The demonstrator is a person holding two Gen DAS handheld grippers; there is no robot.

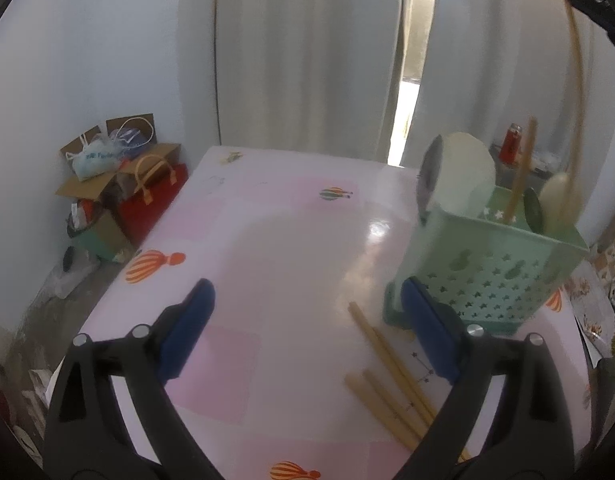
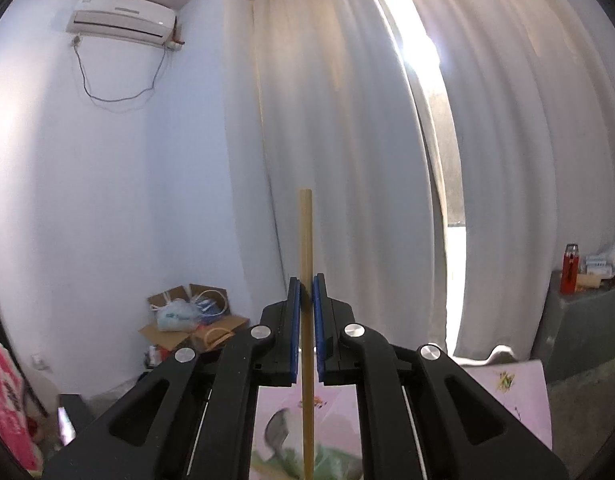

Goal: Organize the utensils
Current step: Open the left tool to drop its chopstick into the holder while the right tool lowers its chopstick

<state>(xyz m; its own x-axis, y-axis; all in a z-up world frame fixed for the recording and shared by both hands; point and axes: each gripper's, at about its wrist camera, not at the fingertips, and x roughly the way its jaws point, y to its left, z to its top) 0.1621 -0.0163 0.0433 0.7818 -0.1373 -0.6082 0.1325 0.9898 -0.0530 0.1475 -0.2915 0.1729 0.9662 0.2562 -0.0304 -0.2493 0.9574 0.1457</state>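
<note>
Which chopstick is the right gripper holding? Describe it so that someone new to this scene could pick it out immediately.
In the right wrist view, start from the white curtain straight ahead. In front of it, the right gripper is shut on a single pale bamboo chopstick standing upright between its blue pads. Unlike the loose chopsticks lying flat on the table beside the green basket, it is off the table.
</note>
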